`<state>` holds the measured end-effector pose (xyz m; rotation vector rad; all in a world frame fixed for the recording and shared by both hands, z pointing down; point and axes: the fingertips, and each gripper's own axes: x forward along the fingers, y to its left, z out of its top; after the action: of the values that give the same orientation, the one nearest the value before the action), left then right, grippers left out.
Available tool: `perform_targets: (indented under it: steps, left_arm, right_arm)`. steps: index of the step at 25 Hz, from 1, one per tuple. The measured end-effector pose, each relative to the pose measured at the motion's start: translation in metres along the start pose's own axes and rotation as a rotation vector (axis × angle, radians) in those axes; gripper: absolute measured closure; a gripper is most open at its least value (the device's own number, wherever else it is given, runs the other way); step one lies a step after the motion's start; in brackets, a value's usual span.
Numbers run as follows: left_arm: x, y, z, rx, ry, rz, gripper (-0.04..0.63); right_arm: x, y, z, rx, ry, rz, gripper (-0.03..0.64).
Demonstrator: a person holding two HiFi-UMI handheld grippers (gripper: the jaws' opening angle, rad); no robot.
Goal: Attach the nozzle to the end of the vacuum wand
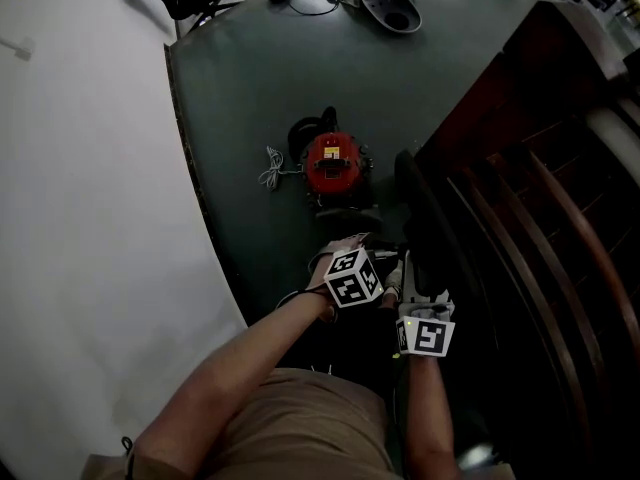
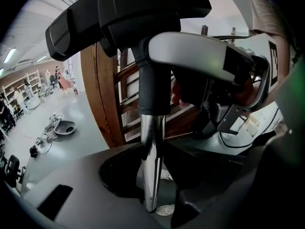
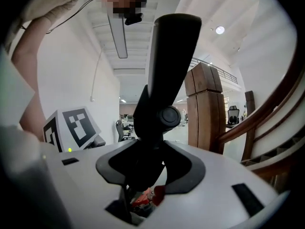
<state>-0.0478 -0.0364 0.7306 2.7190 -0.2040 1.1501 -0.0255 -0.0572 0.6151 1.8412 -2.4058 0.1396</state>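
Beside the wooden stairs [image 1: 540,218], I see the black nozzle [image 2: 128,13], wide-headed, its neck running onto the chrome wand [image 2: 152,142]. My left gripper [image 2: 153,185] is clamped on the wand, my right gripper [image 3: 143,175] on the nozzle's neck. Only the head view shows the red vacuum [image 1: 332,163] on the floor [image 1: 250,88].

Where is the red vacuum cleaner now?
In the head view the red vacuum cleaner sits mid-frame on the dark floor, white cable at its left, wooden furniture at its right.
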Motion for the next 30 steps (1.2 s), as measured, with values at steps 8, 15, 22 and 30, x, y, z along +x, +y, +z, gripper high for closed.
perform_targets:
  steps: [8, 15, 22, 30]
  left_arm:
    - [0.004, -0.010, -0.003, -0.013, -0.022, -0.045, 0.453]
    - [0.018, -0.024, -0.020, 0.043, 0.028, -0.117, 0.424]
    - [0.019, -0.020, -0.047, -0.025, 0.035, -0.131, 0.491]
    - [0.017, -0.017, -0.071, -0.042, 0.067, -0.072, 0.491]
  right_arm:
    - [-0.006, -0.014, -0.008, 0.158, -0.003, 0.023, 0.446]
    - [-0.007, 0.023, -0.002, 0.246, -0.009, 0.097, 0.446]
    - [-0.005, 0.034, 0.005, 0.119, -0.019, 0.093, 0.446]
    - [-0.004, 0.042, 0.004, 0.223, 0.007, 0.111, 0.446]
